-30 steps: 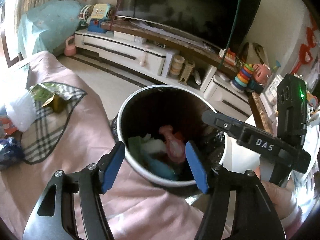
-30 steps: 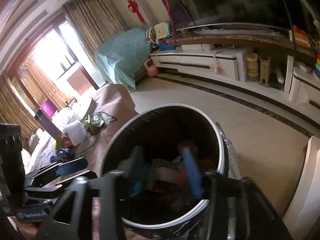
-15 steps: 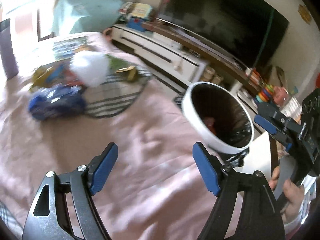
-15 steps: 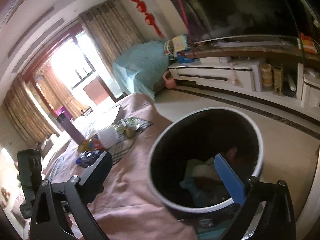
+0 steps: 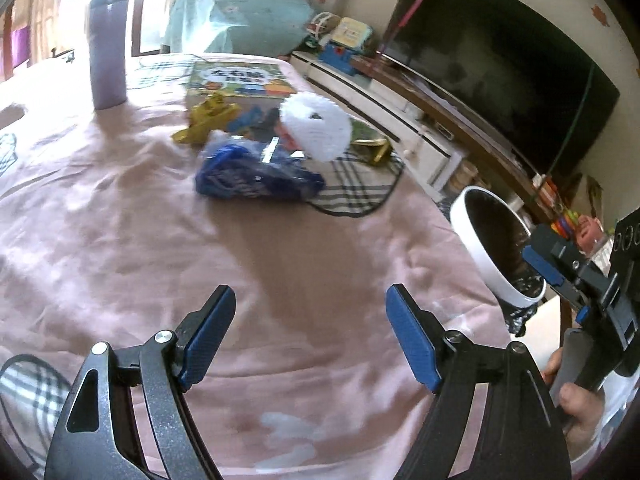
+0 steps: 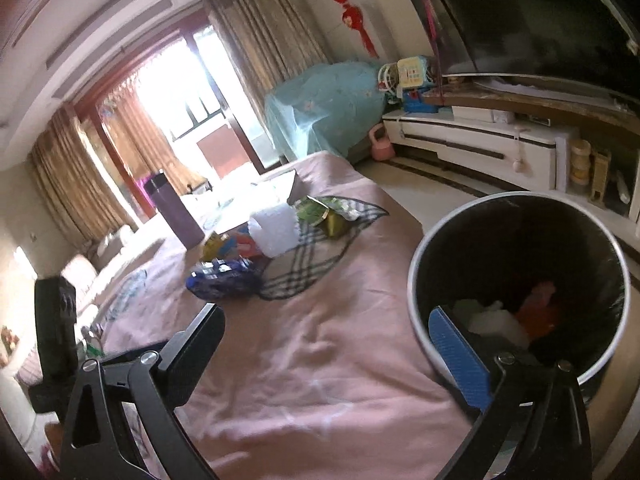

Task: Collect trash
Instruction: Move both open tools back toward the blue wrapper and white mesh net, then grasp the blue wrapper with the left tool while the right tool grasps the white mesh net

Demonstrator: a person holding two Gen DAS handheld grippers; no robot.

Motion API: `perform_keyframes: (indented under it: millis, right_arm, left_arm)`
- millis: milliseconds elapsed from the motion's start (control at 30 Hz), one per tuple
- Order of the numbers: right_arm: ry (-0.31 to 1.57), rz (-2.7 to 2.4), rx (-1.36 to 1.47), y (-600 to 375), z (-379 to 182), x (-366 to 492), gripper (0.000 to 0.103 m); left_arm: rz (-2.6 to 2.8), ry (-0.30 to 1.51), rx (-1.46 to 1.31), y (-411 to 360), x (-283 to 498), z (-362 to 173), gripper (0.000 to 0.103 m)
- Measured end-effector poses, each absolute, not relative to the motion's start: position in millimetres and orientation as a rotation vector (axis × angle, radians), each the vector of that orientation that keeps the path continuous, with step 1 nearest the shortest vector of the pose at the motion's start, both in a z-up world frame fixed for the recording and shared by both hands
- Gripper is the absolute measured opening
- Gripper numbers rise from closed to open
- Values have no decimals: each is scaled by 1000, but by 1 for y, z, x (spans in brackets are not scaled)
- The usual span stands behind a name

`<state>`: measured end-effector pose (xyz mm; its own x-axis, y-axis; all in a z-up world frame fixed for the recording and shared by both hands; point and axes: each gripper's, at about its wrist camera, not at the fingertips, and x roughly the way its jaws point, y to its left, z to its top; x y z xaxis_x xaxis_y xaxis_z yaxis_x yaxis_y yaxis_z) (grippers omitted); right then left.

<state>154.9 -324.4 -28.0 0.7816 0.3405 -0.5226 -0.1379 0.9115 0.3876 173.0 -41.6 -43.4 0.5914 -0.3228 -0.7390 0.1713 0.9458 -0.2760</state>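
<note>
Where the blue wrapper [image 5: 256, 178] lay on the pink cloth [image 5: 168, 240], its print was too blurred for you to read, and the trash behind the white foam piece [image 5: 316, 126] was half hidden. Your bin [image 6: 520, 280], at the cloth's right edge, held pale, green and orange scraps. Your left gripper [image 5: 310, 330] hung wide apart above bare cloth; your right gripper [image 6: 328, 344] was likewise spread, gripping nothing, beside the bin.

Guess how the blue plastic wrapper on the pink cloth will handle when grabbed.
The blue plastic wrapper looks crumpled and glossy, so probably floppy, light and a bit slippery. It lies flat on the pink cloth, so unlikely to roll.
</note>
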Motion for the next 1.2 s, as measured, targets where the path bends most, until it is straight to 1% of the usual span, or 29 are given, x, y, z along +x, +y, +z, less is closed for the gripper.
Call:
perform_keyframes:
  millis: [100, 500, 867, 1000, 1100, 1200]
  right_arm:
    - [621, 284, 363, -316, -30, 161, 103]
    - [684, 326, 270, -274, -40, 193, 103]
    - [732, 369, 315, -261, -44, 235, 100]
    - [741, 401, 322, -253, -44, 257, 95]
    - [747, 418, 310, -245, -45, 275, 87]
    - [759, 428, 293, -237, -47, 297, 78]
  left_arm:
    - [-273, 888, -182, -33, 174, -43, 80]
    - [-232, 888, -164, -3, 195, -45, 80]
    - [-240, 889, -105, 4, 234, -45, 80]
    - [-260, 890, -81, 4, 251, -49, 80]
    - [-273, 893, -70, 5, 265, -53, 80]
    - [-295, 891, -74, 7, 277, -54, 80]
